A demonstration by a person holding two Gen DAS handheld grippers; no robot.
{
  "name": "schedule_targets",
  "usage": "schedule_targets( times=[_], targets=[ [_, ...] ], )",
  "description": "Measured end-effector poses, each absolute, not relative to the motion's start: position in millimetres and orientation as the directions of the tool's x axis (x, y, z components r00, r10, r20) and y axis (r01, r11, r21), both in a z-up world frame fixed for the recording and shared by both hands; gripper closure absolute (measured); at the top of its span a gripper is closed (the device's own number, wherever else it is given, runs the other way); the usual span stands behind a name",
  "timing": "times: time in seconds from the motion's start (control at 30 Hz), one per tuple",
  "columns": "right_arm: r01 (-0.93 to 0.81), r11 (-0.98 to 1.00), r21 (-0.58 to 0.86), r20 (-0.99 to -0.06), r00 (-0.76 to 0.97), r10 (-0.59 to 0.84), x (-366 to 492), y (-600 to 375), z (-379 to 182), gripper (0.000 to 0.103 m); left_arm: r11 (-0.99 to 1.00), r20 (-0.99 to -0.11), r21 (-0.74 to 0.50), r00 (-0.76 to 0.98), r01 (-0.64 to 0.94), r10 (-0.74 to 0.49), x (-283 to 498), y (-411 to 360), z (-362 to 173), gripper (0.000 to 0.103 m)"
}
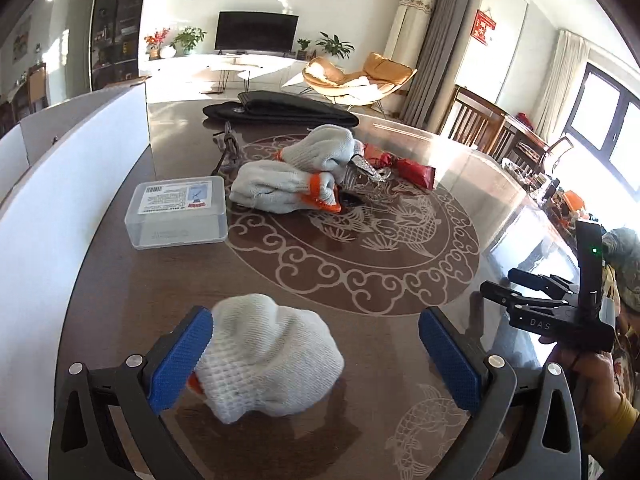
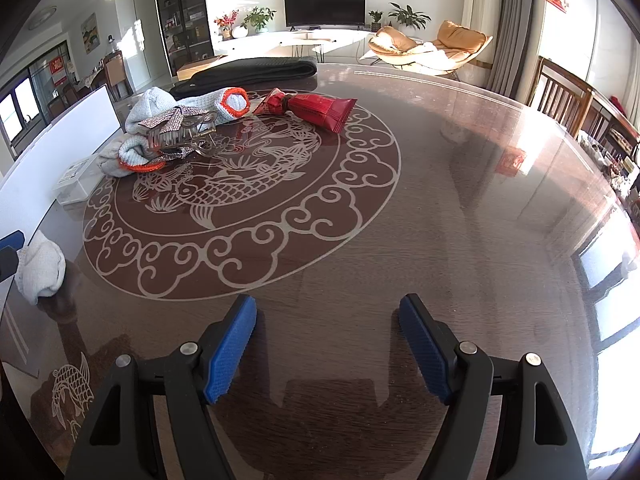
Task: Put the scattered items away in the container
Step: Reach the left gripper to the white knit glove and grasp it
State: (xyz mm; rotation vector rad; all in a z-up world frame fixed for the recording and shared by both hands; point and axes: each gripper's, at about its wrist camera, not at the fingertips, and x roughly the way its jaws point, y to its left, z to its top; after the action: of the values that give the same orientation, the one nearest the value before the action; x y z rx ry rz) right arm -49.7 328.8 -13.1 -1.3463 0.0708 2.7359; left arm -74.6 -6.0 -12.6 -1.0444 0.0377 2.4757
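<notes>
A white knit glove with an orange cuff (image 1: 268, 356) sits against the left blue pad (image 1: 176, 360) of my left gripper (image 1: 316, 356), whose jaws stand wide open; the glove looks blurred. It also shows in the right wrist view (image 2: 40, 272). More white gloves (image 1: 288, 184) lie piled mid-table with a rhinestone hair clip (image 2: 176, 130) and red snack packets (image 2: 316, 108). A clear plastic box (image 1: 176, 212) lies left of them. The white container (image 1: 60, 216) stands along the left. My right gripper (image 2: 328, 348) is open and empty above bare table.
A black folded bag (image 1: 280, 110) lies at the table's far edge with a grey cord (image 1: 230, 148) near it. The dark table (image 2: 460, 200) has a carp pattern. Wooden chairs (image 2: 560, 96) stand at the right side.
</notes>
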Motion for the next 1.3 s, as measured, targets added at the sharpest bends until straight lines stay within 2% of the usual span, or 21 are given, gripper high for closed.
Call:
schedule_targets(
  times=[0.07, 0.2, 0.43, 0.67, 1.03, 1.1, 1.13, 1.17, 1.27, 1.3],
  targets=[
    [-0.102, -0.995, 0.001, -0.792, -0.607, 0.062, -49.7, 328.7, -13.0, 0.027, -0.906, -0.685, -0.135, -0.623, -0.4, 0.378, -73.4, -13.9, -10.0, 0.0],
    [-0.103, -0.995, 0.002, -0.792, -0.607, 0.061, -49.9, 328.8, -13.1, 0.027, -0.891, -0.757, -0.204, -0.512, -0.405, 0.406, -84.5, -21.1, -33.3, 0.0],
    [-0.103, -0.995, 0.001, -0.792, -0.607, 0.062, -50.0, 328.7, -13.2, 0.027, -0.874, -0.745, -0.333, -0.47, -0.354, 0.474, -73.7, 12.1, -53.1, 0.0],
    [-0.103, -0.995, 0.001, -0.792, -0.607, 0.062, -49.9, 328.6, -13.1, 0.027, -0.986, -0.82, -0.012, -0.563, -0.164, 0.104, -81.3, 55.8, -66.2, 0.0],
    [-0.104, -0.995, 0.003, -0.792, -0.607, 0.061, -49.9, 328.6, -13.1, 0.027, -0.988, -0.821, -0.003, -0.563, -0.155, 0.091, -89.7, 55.6, -68.0, 0.0],
    [-0.078, -0.996, 0.029, -0.785, -0.619, 0.026, -51.2, 330.6, -11.2, 0.028, -0.988, -0.829, -0.003, -0.552, -0.157, 0.09, -95.5, 54.6, -67.2, 0.0],
    [-0.023, -0.997, 0.074, -0.775, -0.63, -0.043, -56.6, 333.8, -8.8, 0.028, -0.99, -0.824, -0.002, -0.561, -0.143, 0.082, -97.5, 53.1, -66.3, 0.004],
    [0.033, -0.994, 0.104, -0.766, -0.634, -0.101, -67.5, 338.2, -5.0, 0.028, -0.991, -0.812, -0.001, -0.578, -0.13, 0.077, -98.5, 51.1, -64.6, 0.018],
    [0.151, -0.988, 0.024, -0.745, -0.656, -0.118, -120.5, 345.8, 14.1, 0.028, -0.991, -0.789, -0.01, -0.608, -0.131, 0.088, -101.3, 46.6, -61.7, 0.036],
    [0.201, -0.979, -0.017, -0.736, -0.665, -0.124, -140.4, 345.9, 20.4, 0.028, -0.991, -0.786, -0.018, -0.61, -0.131, 0.094, -102.2, 44.8, -61.0, 0.038]
  ],
)
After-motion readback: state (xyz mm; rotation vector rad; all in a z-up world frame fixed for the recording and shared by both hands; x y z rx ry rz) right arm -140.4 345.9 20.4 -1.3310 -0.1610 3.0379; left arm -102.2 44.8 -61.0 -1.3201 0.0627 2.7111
